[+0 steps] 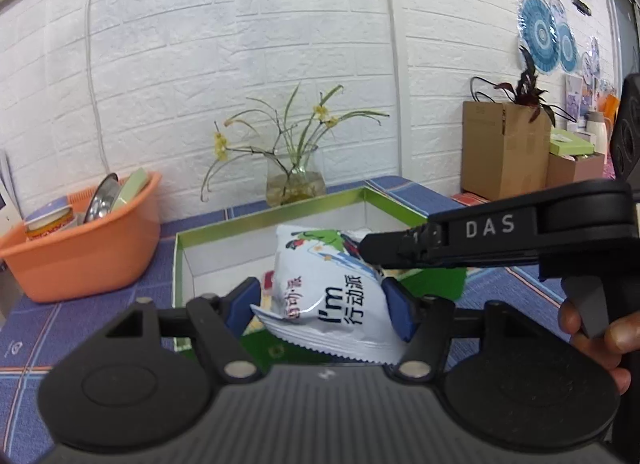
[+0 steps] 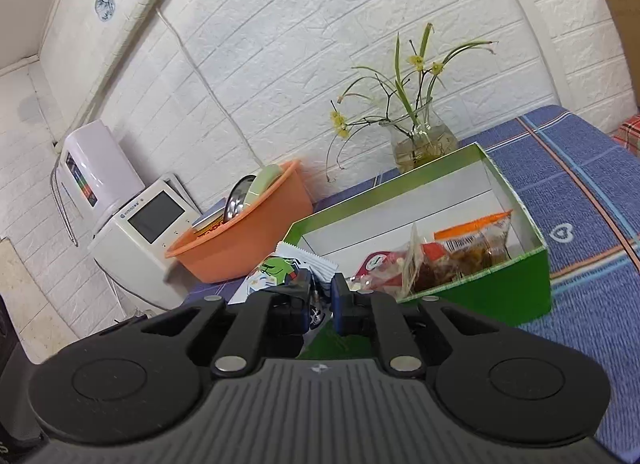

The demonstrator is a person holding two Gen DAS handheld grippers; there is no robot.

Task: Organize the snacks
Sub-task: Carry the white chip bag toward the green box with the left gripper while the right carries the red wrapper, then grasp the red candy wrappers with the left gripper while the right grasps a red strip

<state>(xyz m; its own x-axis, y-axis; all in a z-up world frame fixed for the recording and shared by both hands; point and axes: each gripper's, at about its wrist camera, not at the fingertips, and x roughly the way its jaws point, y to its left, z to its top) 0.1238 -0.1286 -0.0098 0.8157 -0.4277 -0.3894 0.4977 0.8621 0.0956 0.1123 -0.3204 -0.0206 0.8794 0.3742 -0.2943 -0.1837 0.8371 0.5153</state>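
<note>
desk (image 2: 580,168): covered in a blue checked cloth; it carries everything here, with an orange basin (image 1: 80,260) at about 9 o'clock in the left wrist view and a glass vase (image 1: 295,180) at 12 o'clock against the wall.
green box (image 2: 500,288): open-topped, white inside, lying straight ahead of both tools. At its 3 o'clock end, in the right wrist view, sit an orange-topped snack pack (image 2: 476,242) and a red snack pack (image 2: 384,268).
white snack bag (image 1: 332,292): held up in the air over the near edge of the box. Its long axis runs roughly from 11 o'clock down to 5 o'clock, crimped end nearest the left camera.
left gripper (image 1: 326,308): jaws closed on the lower part of the bag, blue pads pressing each side.
right gripper (image 2: 322,298): reaching in from 3 o'clock in the left wrist view; jaws nearly closed, seemingly pinching the bag's upper edge.
key relation: both tools have the bag, the box floor lies ahead and below, toward 12 o'clock. My guess is that the bag goes forward into the empty 9 o'clock half.
</note>
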